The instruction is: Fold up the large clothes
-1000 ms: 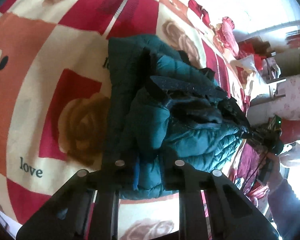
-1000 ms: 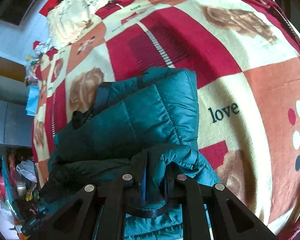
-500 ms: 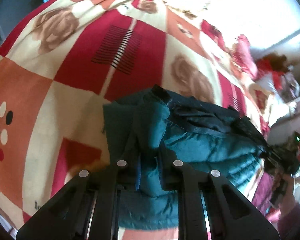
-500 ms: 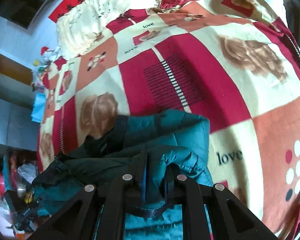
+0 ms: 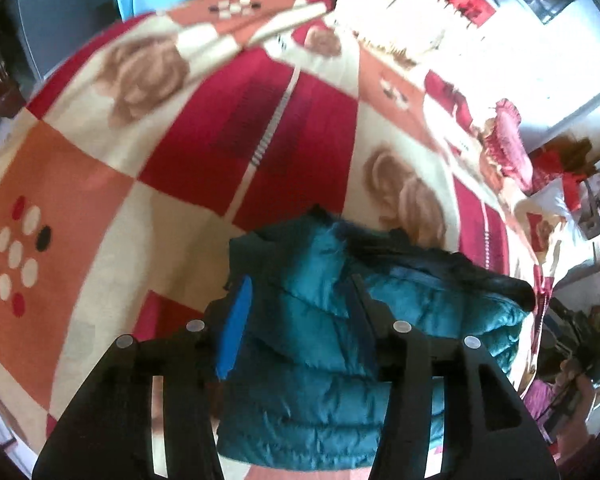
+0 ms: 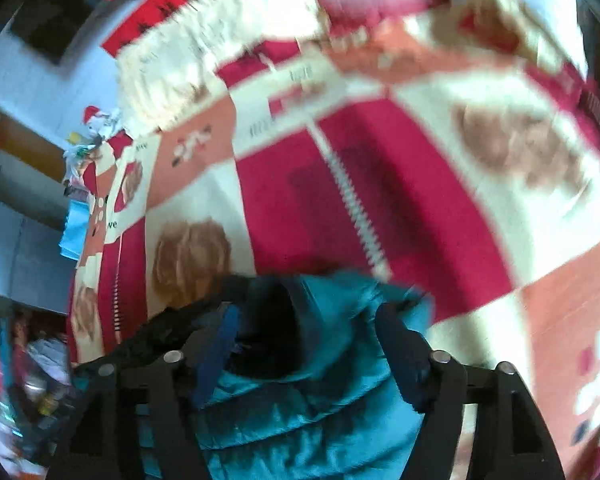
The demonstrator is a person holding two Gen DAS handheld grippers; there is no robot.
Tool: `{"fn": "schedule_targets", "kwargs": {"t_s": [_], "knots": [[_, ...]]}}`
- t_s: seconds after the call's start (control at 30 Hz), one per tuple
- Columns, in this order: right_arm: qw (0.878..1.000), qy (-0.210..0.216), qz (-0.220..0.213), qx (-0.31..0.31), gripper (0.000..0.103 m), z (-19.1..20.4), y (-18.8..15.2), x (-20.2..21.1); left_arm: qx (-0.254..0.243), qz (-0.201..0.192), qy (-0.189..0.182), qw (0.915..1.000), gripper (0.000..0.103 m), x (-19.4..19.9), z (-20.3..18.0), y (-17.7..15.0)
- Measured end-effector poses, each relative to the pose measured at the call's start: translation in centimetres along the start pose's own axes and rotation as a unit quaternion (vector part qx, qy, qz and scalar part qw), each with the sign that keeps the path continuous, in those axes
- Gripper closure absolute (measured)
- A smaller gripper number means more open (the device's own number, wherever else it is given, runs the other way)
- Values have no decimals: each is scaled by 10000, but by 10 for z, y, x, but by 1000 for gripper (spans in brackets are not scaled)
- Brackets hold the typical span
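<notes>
A teal quilted puffer jacket (image 5: pixel 320 360) lies bunched on the patterned bed blanket (image 5: pixel 180 168), with a black lining edge along its top. My left gripper (image 5: pixel 300 312) is open, its jaws spread wide around the jacket's near fold, not clamping it. The jacket also shows in the right wrist view (image 6: pixel 300 412), with a dark opening near its top. My right gripper (image 6: pixel 308 332) is open too, jaws apart on either side of the fabric. The right wrist view is motion-blurred.
The red, cream and orange blanket with rose and "love" patches (image 6: pixel 380 184) covers the bed. A fringed cream cloth (image 6: pixel 204 48) and red pillows (image 5: pixel 508 148) lie at the far end. Clutter sits beside the bed (image 6: pixel 24 384).
Both grippers went from shut on the jacket's folds to open, releasing it. Both views swung upward, showing more blanket beyond the jacket.
</notes>
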State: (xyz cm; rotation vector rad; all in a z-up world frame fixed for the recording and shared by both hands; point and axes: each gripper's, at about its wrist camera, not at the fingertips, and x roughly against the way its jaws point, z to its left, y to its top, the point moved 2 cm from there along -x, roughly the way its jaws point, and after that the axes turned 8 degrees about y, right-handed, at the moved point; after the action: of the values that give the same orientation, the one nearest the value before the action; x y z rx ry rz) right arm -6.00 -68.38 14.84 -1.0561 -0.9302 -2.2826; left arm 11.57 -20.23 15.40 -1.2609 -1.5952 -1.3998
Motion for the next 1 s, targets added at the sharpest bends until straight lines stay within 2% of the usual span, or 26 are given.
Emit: {"fn": "schedule_targets", "kwargs": {"t_s": [0.13, 0.23, 0.33, 0.43, 0.5, 0.73, 0.87, 1.0], "knots": [[9988, 8, -7, 492, 34, 19, -21, 17, -410, -274, 183, 9986, 55, 14, -23, -24], [9951, -41, 451, 879, 35, 35, -45, -16, -859, -201, 547, 9946, 55, -7, -43, -41], [9889, -269, 678, 1293, 45, 46, -58, -52, -1020, -58, 966, 9901, 55, -40, -51, -51], [9832, -594, 781, 1541, 45, 42, -60, -83, -953, 136, 1128, 9889, 54, -67, -48, -54], [9829, -757, 815, 1468, 45, 32, -56, -98, -975, 174, 1192, 9879, 54, -82, -48, -53], [9790, -1089, 983, 1415, 44, 17, -41, -136, -1074, 213, 1414, 9839, 47, -102, -52, -42], [9794, -1084, 1056, 1339, 44, 22, -37, -123, -1094, 240, 1428, 9834, 46, -99, -51, -43], [9849, -703, 631, 1453, 44, 48, -42, -79, -1056, 327, 1406, 9839, 46, -99, -50, -42]]}}
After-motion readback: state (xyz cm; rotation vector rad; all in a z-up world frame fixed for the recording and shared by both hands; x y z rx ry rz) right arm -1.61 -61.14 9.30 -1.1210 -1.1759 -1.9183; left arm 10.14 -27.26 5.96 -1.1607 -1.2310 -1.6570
